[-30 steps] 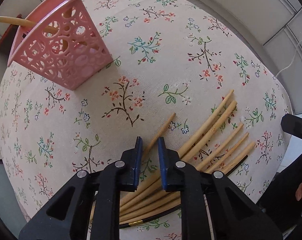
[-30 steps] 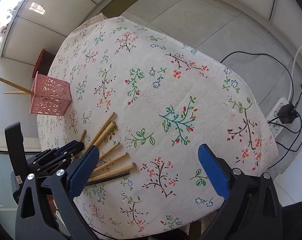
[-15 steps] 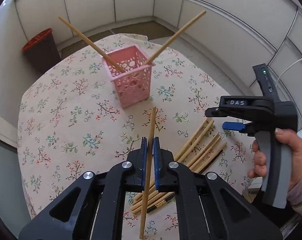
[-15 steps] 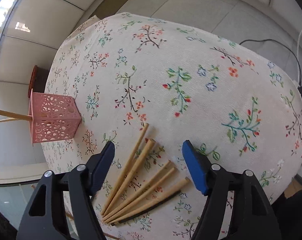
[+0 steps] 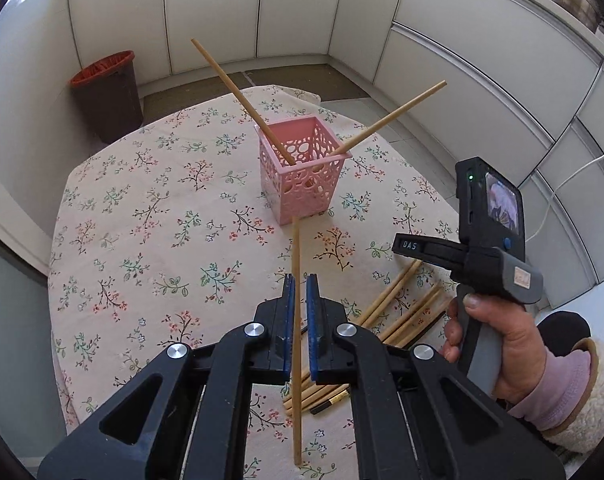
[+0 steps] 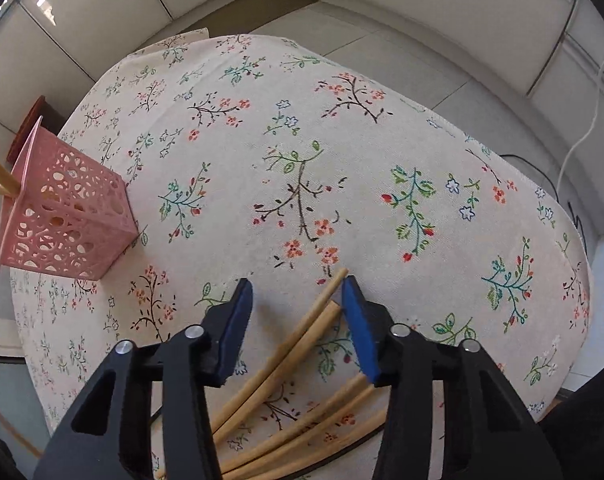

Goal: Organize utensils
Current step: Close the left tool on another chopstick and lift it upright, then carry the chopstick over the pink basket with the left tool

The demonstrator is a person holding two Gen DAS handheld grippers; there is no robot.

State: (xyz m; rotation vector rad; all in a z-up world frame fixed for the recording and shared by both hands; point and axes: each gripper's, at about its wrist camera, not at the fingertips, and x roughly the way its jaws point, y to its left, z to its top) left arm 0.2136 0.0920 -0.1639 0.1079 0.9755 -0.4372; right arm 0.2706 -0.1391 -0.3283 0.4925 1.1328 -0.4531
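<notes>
Left wrist view: the left gripper (image 5: pixel 298 300) is clamped on a single bamboo chopstick (image 5: pixel 296 264), its blue pads nearly together. The stick runs lengthwise between them, its far tip reaching toward the near wall of the pink perforated basket (image 5: pixel 302 172) and its other end passing back under the tool. Two more chopsticks (image 5: pixel 238 96) already stand crossed in that basket, leaning out to either side. Right of the basket and nearer the camera, the loose bundle of chopsticks (image 5: pixel 402 312) lies fanned on the floral tablecloth (image 5: pixel 162 240). The right gripper (image 5: pixel 430 246), held in the person's right hand (image 5: pixel 498 332), hovers over that bundle; white letters reading "DAS" show on its black arm, and a green light glows beside its small screen. A dark waste bin (image 5: pixel 110 96) with a red liner stands on the floor beyond the basket.

Right wrist view, looking down: the right gripper (image 6: pixel 298 300) stands about halfway open and holds nothing, its blue pads straddling the upper ends of the bundle (image 6: pixel 302 344), with one pad just beside the longest stick's tip. The basket (image 6: pixel 66 216) sits well off to the left. Only this view shows cables (image 6: pixel 582 136) trailing on the floor past the table's far edge.
</notes>
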